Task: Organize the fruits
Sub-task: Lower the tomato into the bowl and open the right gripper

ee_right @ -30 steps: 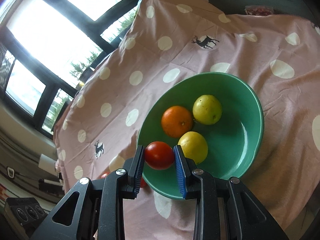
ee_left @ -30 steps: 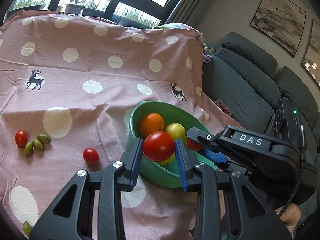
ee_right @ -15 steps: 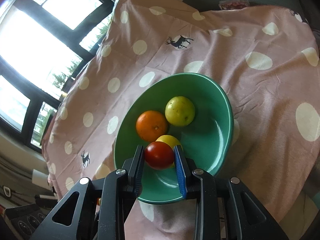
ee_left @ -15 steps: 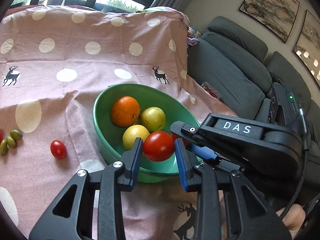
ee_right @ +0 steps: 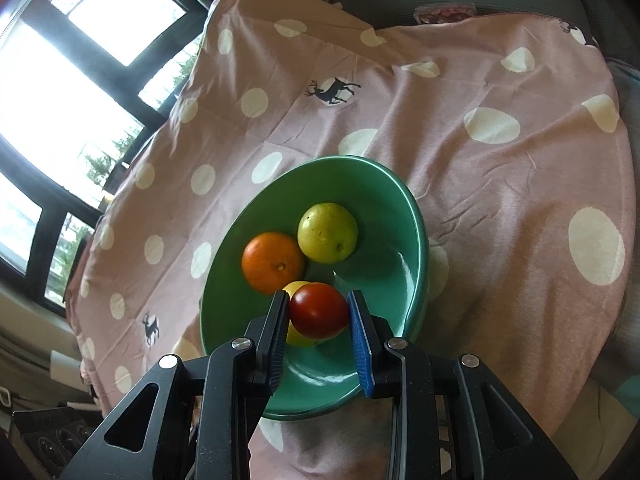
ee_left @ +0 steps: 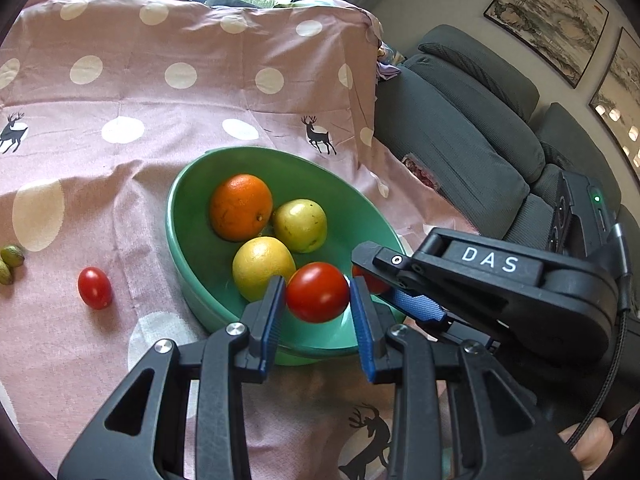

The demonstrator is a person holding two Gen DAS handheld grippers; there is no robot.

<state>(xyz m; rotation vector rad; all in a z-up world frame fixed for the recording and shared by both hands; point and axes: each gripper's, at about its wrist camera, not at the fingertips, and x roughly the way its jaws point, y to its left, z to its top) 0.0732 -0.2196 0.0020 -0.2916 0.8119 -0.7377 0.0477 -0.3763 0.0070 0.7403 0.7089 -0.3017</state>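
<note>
A green bowl [ee_left: 188, 216] [ee_right: 416, 216] sits on a pink polka-dot cloth and holds an orange [ee_left: 241, 206] [ee_right: 273, 262], a yellow-green fruit [ee_left: 300, 225] [ee_right: 327, 232] and a lemon [ee_left: 262, 266] [ee_right: 294, 336]. My left gripper [ee_left: 318, 292] is shut on a red tomato [ee_left: 318, 292] just over the bowl's near side. My right gripper [ee_right: 319, 310] is shut on another red tomato [ee_right: 319, 310] above the bowl, partly hiding the lemon. In the left wrist view the right gripper's body enters from the right, and only a sliver of its tomato [ee_left: 370, 282] shows.
A small red tomato [ee_left: 95, 288] lies on the cloth left of the bowl, with small green fruits [ee_left: 10, 260] further left. A grey sofa [ee_left: 480, 132] stands to the right. Windows [ee_right: 60, 92] run along the far side. A fingertip [ee_left: 588, 440] shows at the lower right.
Both grippers have moved in over the bowl with their tomatoes, so the bowl now lies under the fingers. The grips have not changed.
</note>
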